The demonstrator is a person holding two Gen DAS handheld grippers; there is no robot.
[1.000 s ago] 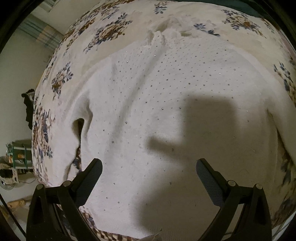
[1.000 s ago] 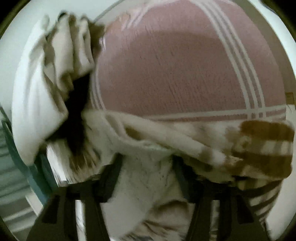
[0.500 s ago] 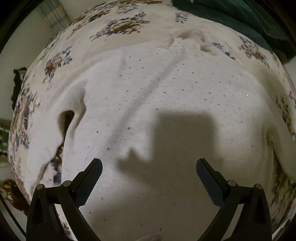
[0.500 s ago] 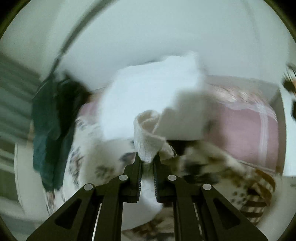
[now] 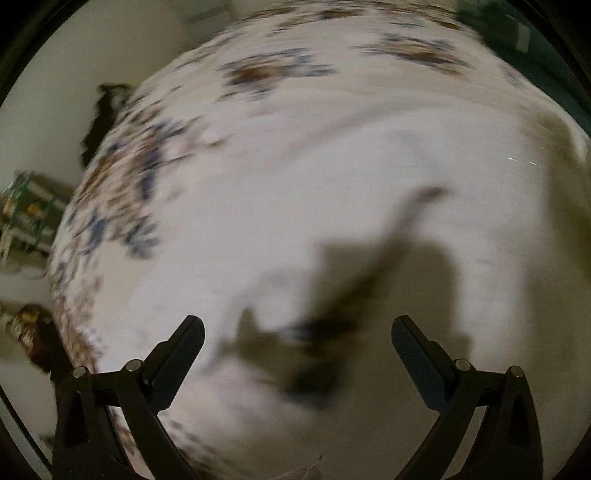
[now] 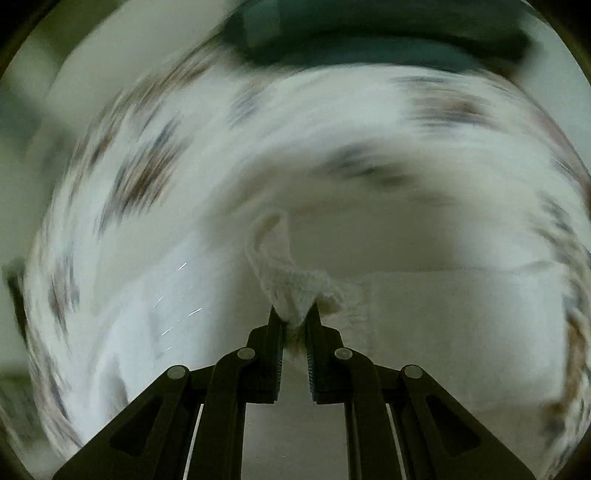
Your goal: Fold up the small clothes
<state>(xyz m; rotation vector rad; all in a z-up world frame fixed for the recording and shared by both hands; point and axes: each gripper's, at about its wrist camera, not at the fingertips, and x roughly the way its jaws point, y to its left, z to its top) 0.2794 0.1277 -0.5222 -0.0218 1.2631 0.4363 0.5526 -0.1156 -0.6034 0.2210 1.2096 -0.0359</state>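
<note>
A: Start with the left wrist view. What lies under the left gripper (image 5: 297,332)?

B: A white garment (image 5: 295,229), spread over a floral bedspread (image 5: 258,70). The picture is smeared, so the weave does not show. The gripper's fingers stand wide apart with nothing between them, above the near part of the white garment, and dark shadows fall on the cloth between them.

A: And around the white garment?

B: Beyond its far edge and to its left the floral bedspread shows, with blue and brown flower clusters. Past the bedspread's far right corner sits some dark green fabric (image 5: 517,29). Left of the bedspread there is a pale wall, a dark shape against it that I cannot identify, and a greenish rack (image 5: 26,210) lower down.

A: Now the right wrist view.

B: The right gripper (image 6: 294,317) has its fingers nearly together, pinching a bunched knitted edge of the white garment (image 6: 288,273). The pinched cloth rises from the fingertips in a narrow fold. The rest of the white garment spreads left and right of that fold, blurred. Beyond it the floral bedspread (image 6: 147,162) curves round, and the dark green fabric (image 6: 369,33) lies at the bedspread's far edge.
</note>
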